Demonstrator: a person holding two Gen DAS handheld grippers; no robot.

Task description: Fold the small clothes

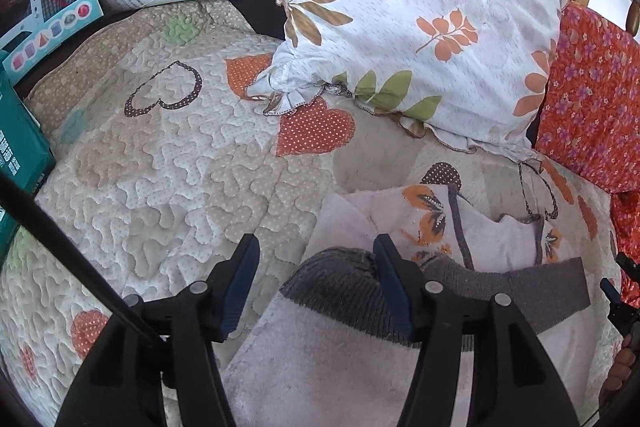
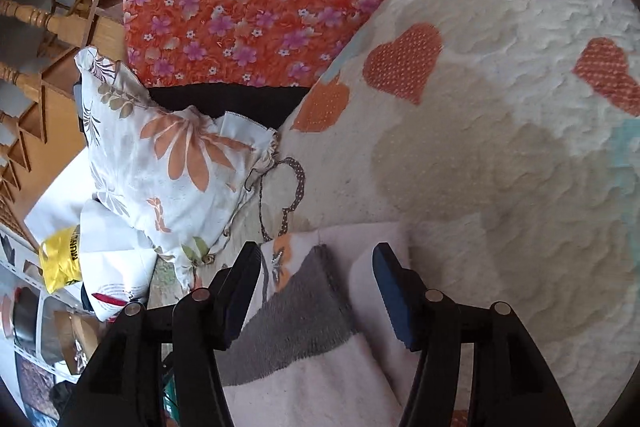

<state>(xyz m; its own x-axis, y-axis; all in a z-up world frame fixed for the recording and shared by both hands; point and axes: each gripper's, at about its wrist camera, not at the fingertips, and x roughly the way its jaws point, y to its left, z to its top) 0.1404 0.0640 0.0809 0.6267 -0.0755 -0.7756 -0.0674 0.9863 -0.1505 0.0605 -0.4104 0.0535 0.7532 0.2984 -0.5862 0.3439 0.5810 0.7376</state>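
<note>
- Left wrist view: left tongs gape wide over the garment's grey band, below the pillow.
- Right tongs released, straddling the garment on the quilt.

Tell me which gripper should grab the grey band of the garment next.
Probably the right gripper: its open jaws straddle the grey band's corner. The left gripper, also open, has only one finger over the band, its gap mostly over the quilt.

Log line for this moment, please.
left gripper: open, over grey ribbed band | right gripper: open, over garment | garment: on quilt, partly folded
</note>
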